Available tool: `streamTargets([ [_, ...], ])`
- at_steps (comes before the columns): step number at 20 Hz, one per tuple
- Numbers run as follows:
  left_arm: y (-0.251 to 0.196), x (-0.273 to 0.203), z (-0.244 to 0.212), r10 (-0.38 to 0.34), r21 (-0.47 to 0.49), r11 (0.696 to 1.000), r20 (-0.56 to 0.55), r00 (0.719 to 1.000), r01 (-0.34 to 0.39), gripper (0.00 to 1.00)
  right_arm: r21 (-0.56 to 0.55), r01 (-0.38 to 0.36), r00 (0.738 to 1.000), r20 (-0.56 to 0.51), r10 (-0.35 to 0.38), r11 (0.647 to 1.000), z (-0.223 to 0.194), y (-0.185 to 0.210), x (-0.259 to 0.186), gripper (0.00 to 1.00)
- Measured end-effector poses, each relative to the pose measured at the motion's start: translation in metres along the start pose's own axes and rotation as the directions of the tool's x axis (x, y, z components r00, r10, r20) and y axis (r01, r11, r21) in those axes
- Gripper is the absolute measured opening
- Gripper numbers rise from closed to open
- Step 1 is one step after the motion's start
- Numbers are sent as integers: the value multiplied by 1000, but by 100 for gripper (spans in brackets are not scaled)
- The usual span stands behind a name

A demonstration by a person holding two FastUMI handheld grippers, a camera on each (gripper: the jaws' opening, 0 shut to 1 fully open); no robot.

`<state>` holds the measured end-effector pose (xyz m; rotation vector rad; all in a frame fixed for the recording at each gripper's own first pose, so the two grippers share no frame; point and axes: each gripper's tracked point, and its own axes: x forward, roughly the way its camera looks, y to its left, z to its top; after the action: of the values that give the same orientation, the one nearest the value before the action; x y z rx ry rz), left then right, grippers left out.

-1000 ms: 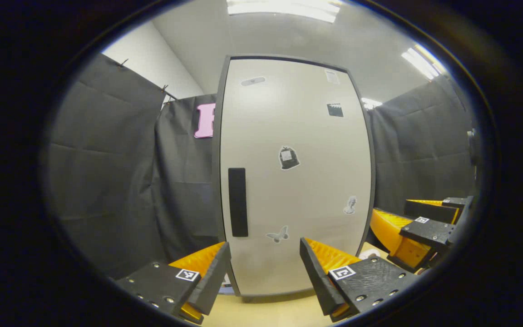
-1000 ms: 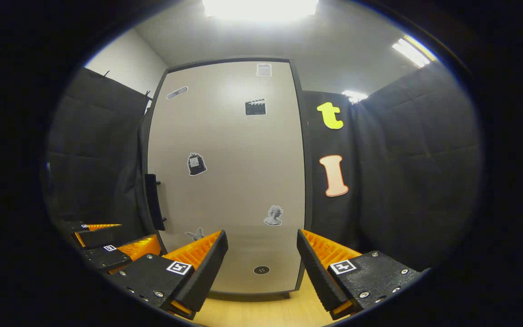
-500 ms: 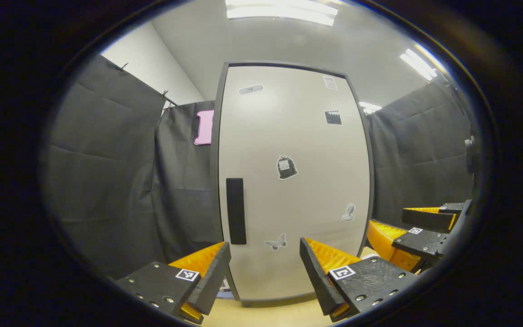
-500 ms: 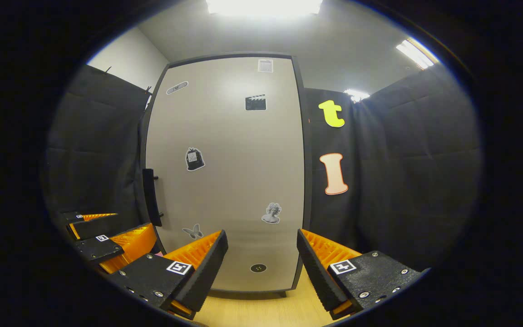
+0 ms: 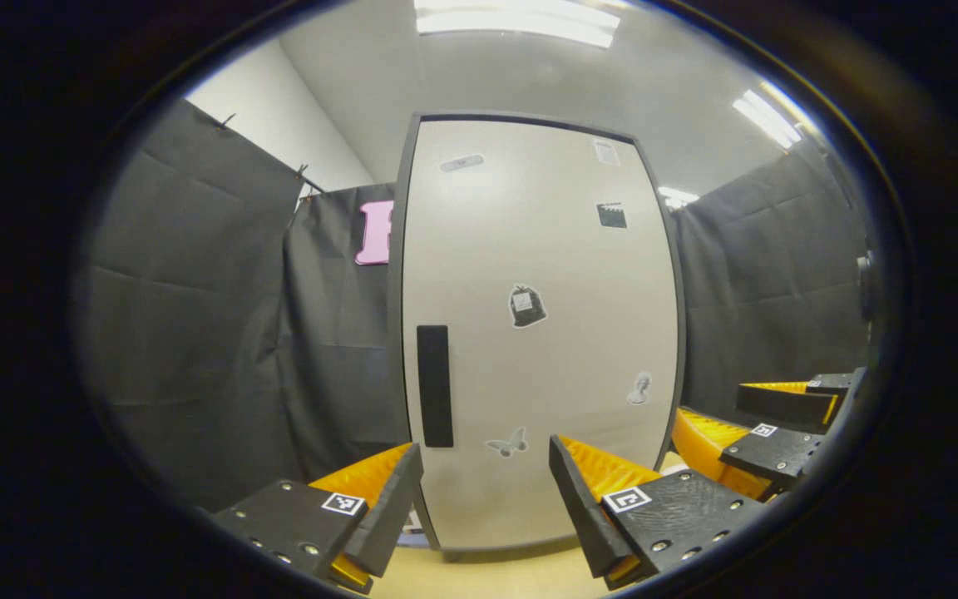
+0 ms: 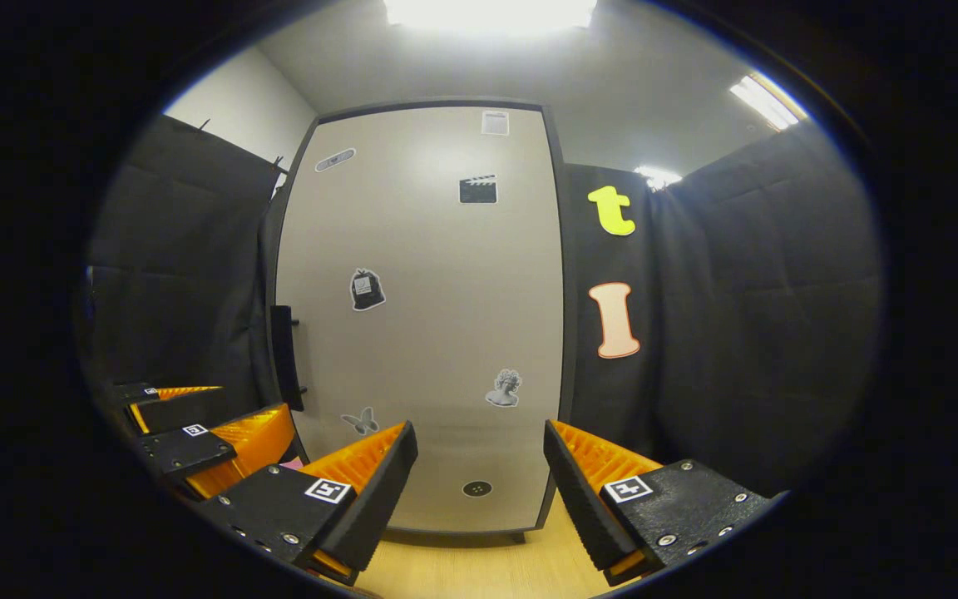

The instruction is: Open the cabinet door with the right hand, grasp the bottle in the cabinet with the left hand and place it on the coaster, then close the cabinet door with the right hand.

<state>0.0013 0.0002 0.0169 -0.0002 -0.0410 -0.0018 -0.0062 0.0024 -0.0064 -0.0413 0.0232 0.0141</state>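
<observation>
Door shut, nothing opened yet. The cabinet door (image 5: 541,333) stands closed, upright on the pale wooden surface (image 6: 479,570), stickers scattered across its face. Both tools hover in front of it, clear of any contact. The left gripper (image 5: 486,499) has its jaws spread wide and empty; the right gripper (image 6: 479,491) likewise, jaws apart with nothing between them. The left gripper view also catches the right gripper (image 5: 766,424) off at the right edge, low beside the cabinet.

The bottle sits behind that closed door by the task's account, so it is hidden for now, and I can't make out the coaster for sure.

The target is the dark vertical handle (image 5: 435,385) near the door's left edge. From the right gripper view the handle (image 6: 282,356) stands proud of the panel on short posts, well to the left of where the right jaws point. So, as I read it, the right hand needs to swing left, level with the handle's middle, and close the jaws across the bar squarely. Then pull along the door's arc, hinge presumably on the right side, rather than straight back. Keep the left gripper out of the swing path, since it hangs just in front of the handle side.
</observation>
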Motion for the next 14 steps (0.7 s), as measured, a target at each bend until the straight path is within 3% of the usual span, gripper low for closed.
streamTargets([
  [2,0,1,-1,0,-2,1000,-2,1000,0,92,-5,-5,1000,-2,5,1000,-1,2,0,95],
  [3,0,1,-1,-1,-3,1000,-3,1000,1,88,-6,-4,1000,-3,4,1000,0,1,0,95],
  [5,-1,3,-1,-3,-1,1000,-6,1000,3,92,-5,-4,1000,-1,4,1000,1,2,0,94],
  [6,-3,3,-2,-6,0,1000,-6,1000,6,88,-3,-4,1000,-1,4,1000,2,2,1,95],
  [14,13,-15,1,-2,0,1000,15,1000,2,88,7,-4,1000,21,4,1000,9,0,24,95],
])
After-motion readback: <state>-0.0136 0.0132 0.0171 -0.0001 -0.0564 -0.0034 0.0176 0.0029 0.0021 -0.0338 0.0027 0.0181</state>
